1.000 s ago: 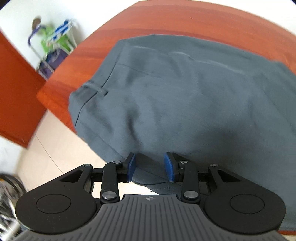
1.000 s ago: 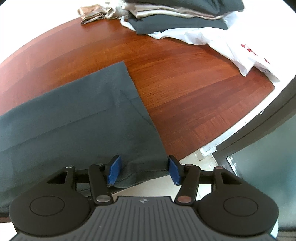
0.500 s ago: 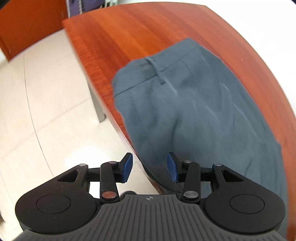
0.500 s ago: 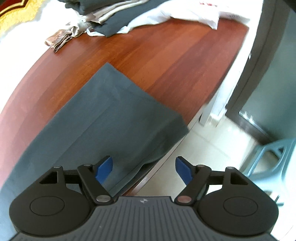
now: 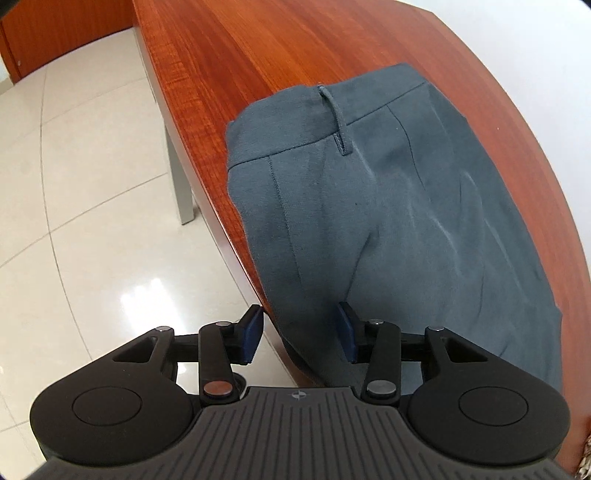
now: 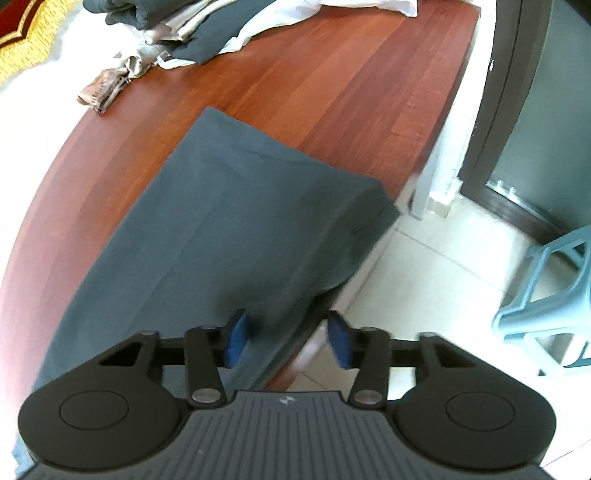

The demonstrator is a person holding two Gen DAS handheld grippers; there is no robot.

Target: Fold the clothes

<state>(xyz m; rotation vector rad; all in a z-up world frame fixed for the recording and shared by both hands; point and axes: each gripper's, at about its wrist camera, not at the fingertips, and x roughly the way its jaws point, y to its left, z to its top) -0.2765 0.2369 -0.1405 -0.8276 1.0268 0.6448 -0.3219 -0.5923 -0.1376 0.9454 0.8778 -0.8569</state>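
Jaws closing — perhaps touching trousers (image 5: 388, 206).

Slate-grey twill trousers (image 5: 388, 206) on reddish-brown striped-grain wooden table (image 5: 280, 48). Blue gripper pads (image 5: 253, 334), black bodies. Far pile of grey, beige, white clothes (image 6: 207, 33); pale-blue plastic chair (image 6: 550, 295) right.

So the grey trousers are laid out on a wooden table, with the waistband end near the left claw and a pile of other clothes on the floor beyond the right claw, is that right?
Not quite. The pile of other clothes lies on the far part of the wooden table, not on the floor, as the right wrist view shows. The rest holds: the grey trousers lie on the table with the waistband end near the left claw.
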